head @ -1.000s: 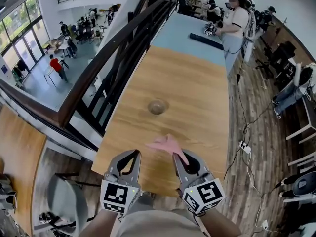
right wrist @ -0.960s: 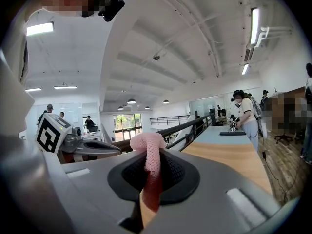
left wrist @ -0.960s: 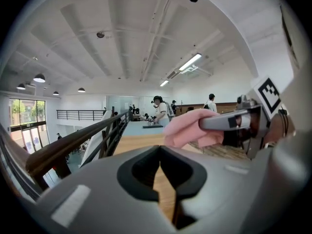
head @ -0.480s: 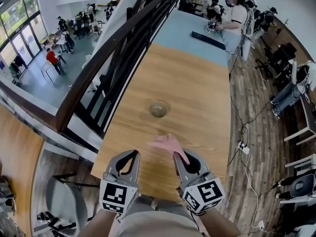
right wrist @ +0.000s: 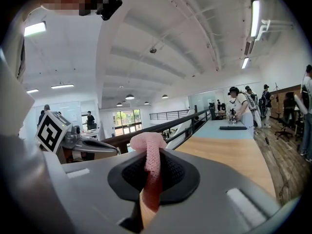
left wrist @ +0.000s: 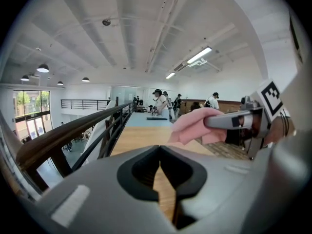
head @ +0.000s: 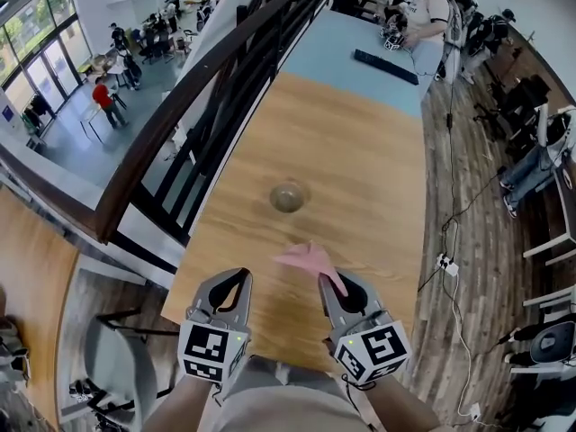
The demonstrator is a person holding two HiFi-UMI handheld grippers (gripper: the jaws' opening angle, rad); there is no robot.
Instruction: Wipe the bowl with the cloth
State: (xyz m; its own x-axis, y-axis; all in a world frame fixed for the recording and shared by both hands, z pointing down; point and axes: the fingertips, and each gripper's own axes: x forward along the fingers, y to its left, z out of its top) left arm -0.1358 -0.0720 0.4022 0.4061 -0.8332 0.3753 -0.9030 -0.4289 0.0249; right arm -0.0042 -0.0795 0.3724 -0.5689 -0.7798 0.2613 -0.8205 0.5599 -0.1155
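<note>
Along the edge of an upper floor, the long light-wood desk (head: 360, 169) runs away from the person, with a dark wooden handrail on black bars (head: 180, 106) close along its left side. A small round greyish bowl (head: 287, 196) stands upright near the desk's middle. Nearer the person, the right gripper (head: 326, 283) has its jaws pinching a pink knitted cloth (head: 306, 259), which juts forward above the wood, apart from the bowl. The left gripper (head: 241, 277) is beside it, jaws pressed together on nothing. At the far end lies a pale blue-grey surface (head: 333, 52) carrying a dark flat bar (head: 385, 66), with a person in a white shirt (head: 427, 16) standing alongside. Dark plank flooring (head: 477, 196) with trailing cables and a white power strip (head: 444, 262) lies to the right; below the rail, a lower hall (head: 135, 79) holds people before tall windows (head: 36, 34).
</note>
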